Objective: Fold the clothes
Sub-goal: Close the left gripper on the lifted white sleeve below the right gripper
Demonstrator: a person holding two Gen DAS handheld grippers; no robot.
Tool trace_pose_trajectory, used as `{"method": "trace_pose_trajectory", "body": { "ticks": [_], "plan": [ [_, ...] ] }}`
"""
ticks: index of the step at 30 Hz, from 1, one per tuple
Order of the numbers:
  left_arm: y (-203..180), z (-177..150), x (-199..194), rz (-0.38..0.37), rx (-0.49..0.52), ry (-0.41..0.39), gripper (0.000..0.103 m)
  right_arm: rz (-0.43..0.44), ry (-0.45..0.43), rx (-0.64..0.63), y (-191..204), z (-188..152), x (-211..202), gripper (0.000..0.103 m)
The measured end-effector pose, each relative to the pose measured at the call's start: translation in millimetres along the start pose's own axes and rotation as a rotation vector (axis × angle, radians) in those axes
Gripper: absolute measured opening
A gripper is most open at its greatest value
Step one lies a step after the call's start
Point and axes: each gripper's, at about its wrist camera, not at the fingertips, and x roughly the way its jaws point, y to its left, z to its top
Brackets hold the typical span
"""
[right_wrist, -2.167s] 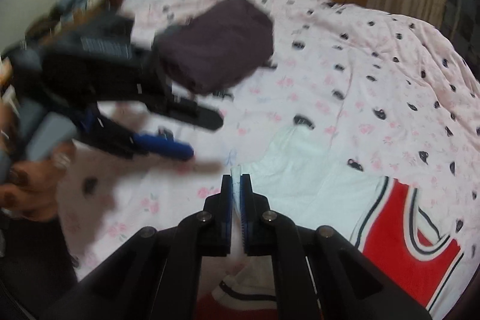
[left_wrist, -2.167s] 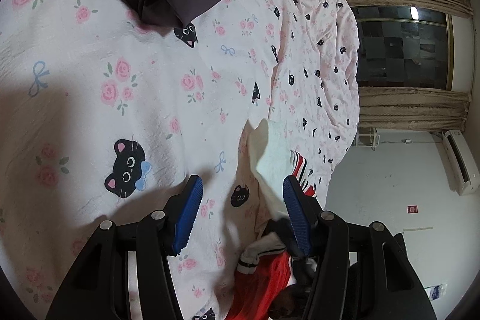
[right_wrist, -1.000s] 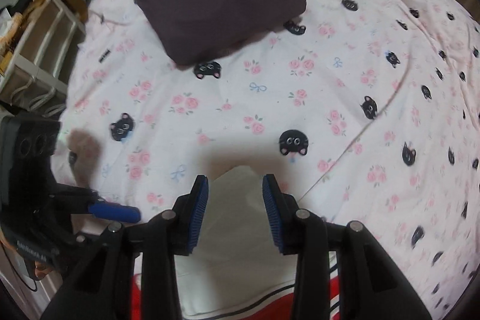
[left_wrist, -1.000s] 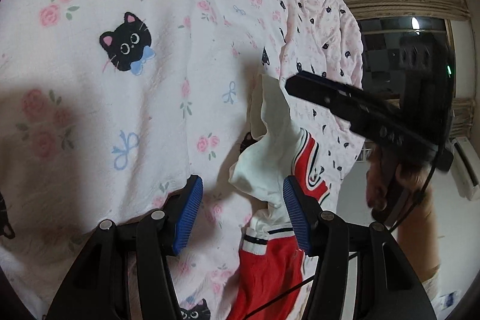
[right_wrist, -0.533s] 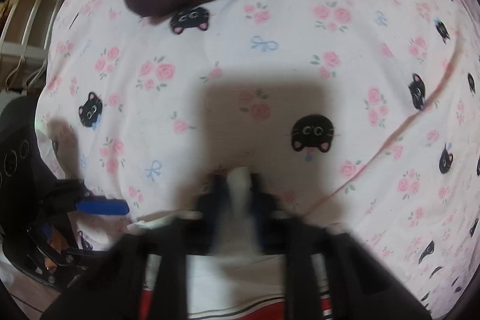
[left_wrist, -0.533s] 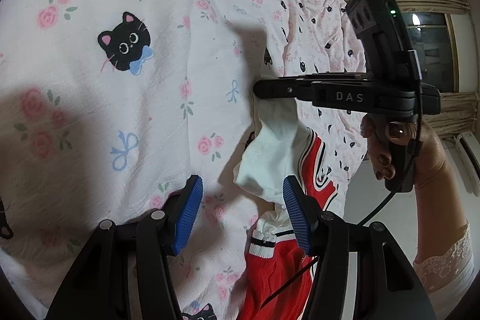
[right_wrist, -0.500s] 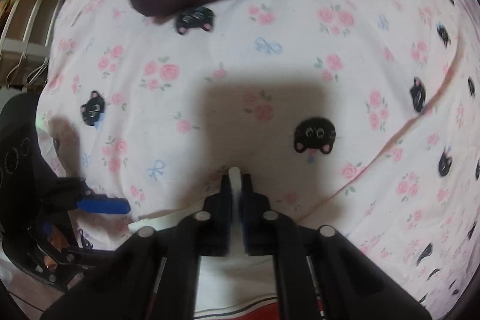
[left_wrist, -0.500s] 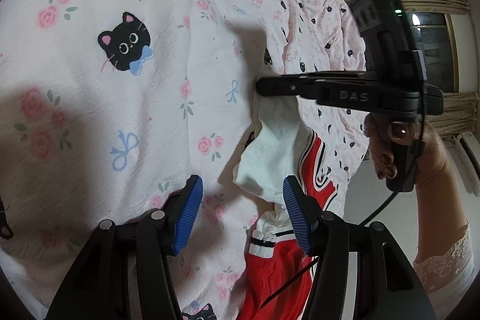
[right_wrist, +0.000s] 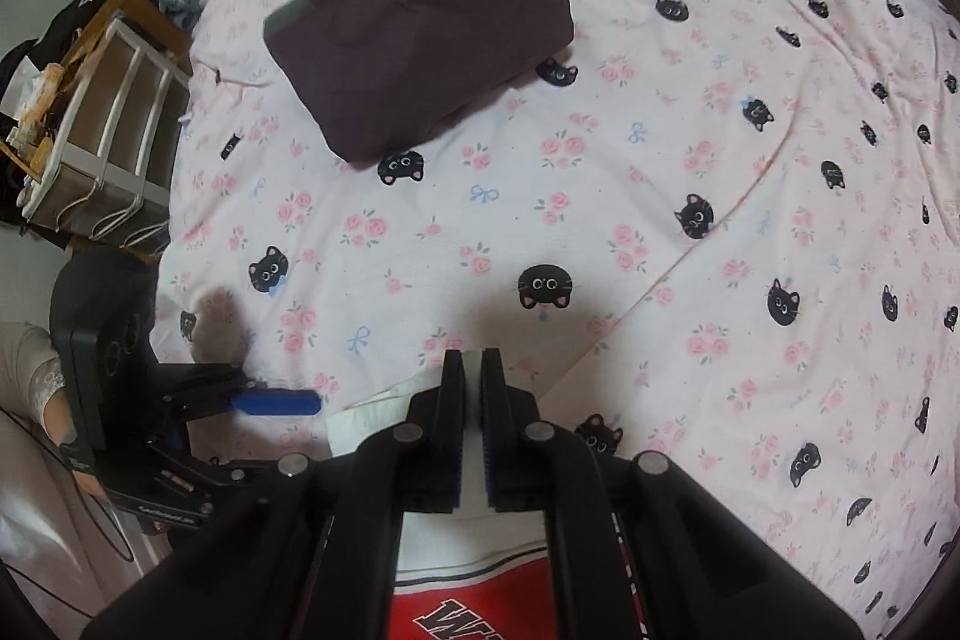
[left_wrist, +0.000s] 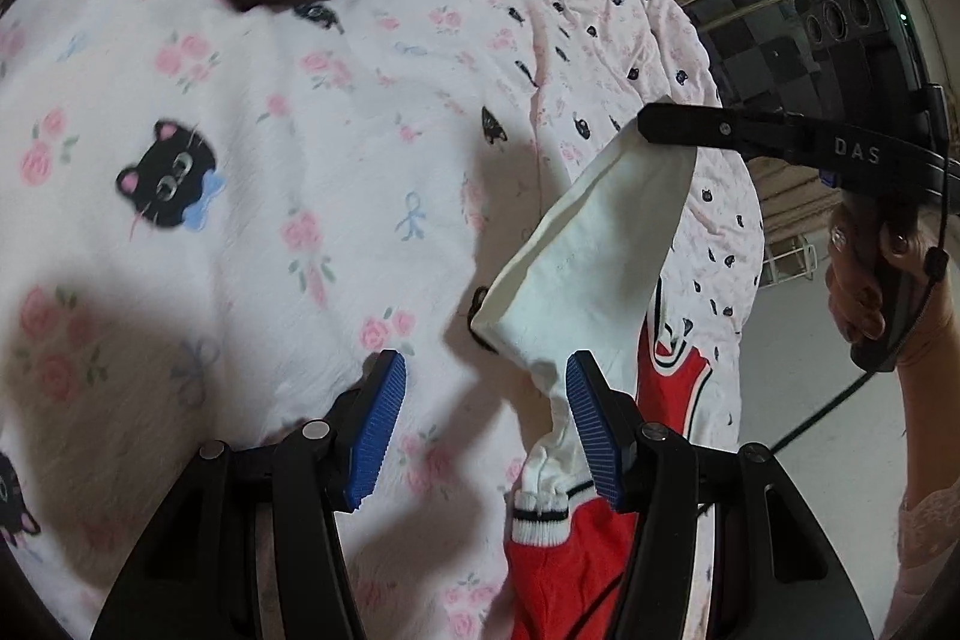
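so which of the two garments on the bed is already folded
The dark purple garment, lying as a neat rectangular bundle far up the bed. The red and white jersey is not: the right tongs pinch its white corner.

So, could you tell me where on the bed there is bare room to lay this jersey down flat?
The widest free patch of bedspread lies between the dark folded garment and the right gripper, running out to the right. The near left is crowded: the left gripper hovers there, and the jersey hangs from the right gripper.
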Motion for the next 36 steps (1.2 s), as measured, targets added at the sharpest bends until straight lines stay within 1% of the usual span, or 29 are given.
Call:
{"method": "trace_pose_trajectory", "body": {
  "ticks": [5,8,11,13,15,16,18,19,24,27,32,36],
  "plan": [
    [-13,6,14,-0.024,0.091,0.001,0.051,0.001,-0.035,-0.003,4,-11,-7,0.005],
    [-18,5,19,-0.072,0.122,0.002,0.051,-0.001,-0.05,0.005,2,-16,-13,0.005],
    [-21,8,15,-0.118,0.12,-0.018,0.05,-0.005,-0.064,0.008,2,-21,-17,0.005],
    [-23,9,12,-0.129,0.129,-0.033,0.044,-0.011,-0.074,0.009,2,-26,-21,0.005],
    [-30,10,8,-0.125,0.165,-0.046,0.028,-0.019,-0.084,0.012,1,-31,-25,0.005],
    [-34,10,6,-0.123,0.189,-0.051,0.024,-0.025,-0.089,0.013,1,-34,-28,0.005],
    [-44,9,4,-0.114,0.245,-0.059,0.007,-0.03,-0.101,0.023,-1,-40,-32,0.005],
    [-49,9,3,-0.108,0.275,-0.062,0.006,-0.033,-0.107,0.028,-2,-44,-35,0.005],
    [-71,2,4,-0.07,0.397,-0.067,0.003,-0.038,-0.129,0.044,-3,-64,-46,0.005],
    [-85,-5,4,-0.048,0.488,-0.053,0.003,-0.044,-0.156,0.058,-1,-87,-55,0.005],
    [-113,-30,6,0.012,0.717,-0.03,0.003,-0.068,-0.218,0.113,-3,-130,-62,0.005],
    [-133,-59,8,0.028,0.896,-0.011,0.003,-0.077,-0.257,0.16,-7,-164,-54,0.006]
  ]
}}
